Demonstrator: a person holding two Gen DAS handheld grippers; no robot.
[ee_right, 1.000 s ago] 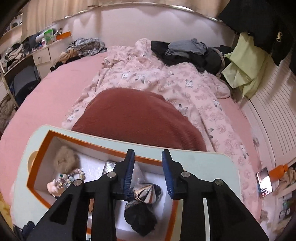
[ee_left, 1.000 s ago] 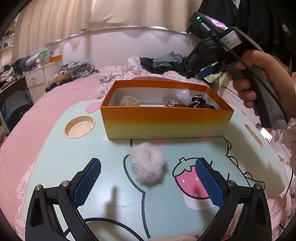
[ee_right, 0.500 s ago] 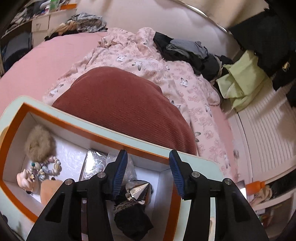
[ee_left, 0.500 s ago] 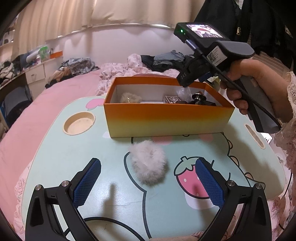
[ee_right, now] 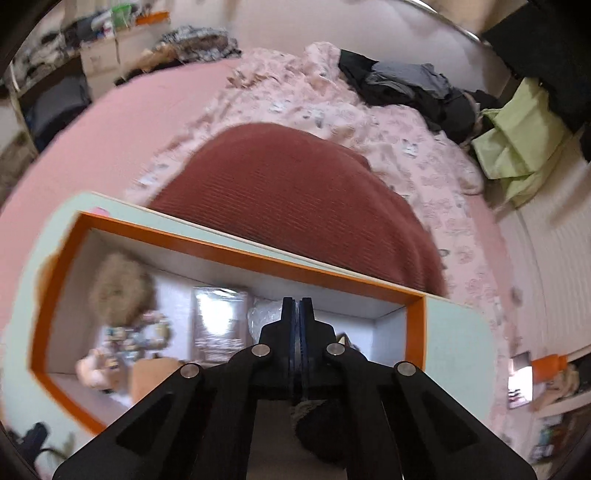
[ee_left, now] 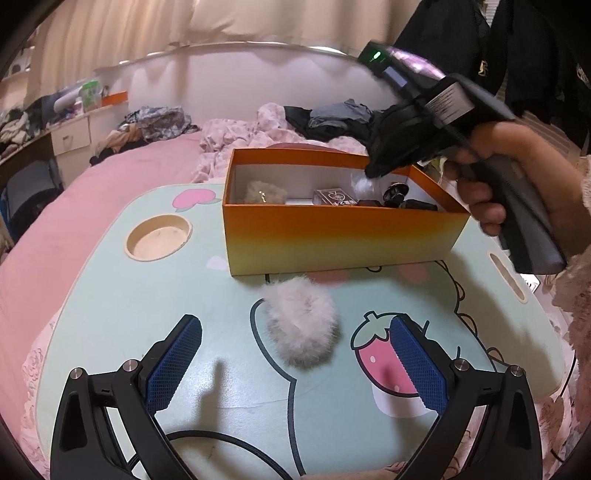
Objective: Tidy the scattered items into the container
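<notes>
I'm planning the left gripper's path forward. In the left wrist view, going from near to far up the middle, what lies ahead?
Left gripper with open jaws → fluffy grey pom-pom on the tray table → orange box → pink floral blanket → curtain.

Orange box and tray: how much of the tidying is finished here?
Mostly done: the orange box already holds several small items. Nothing is gripped: the right gripper is shut, empty, over the box; the left gripper is open. Left: the fluffy white pompom on the tray table.
</notes>
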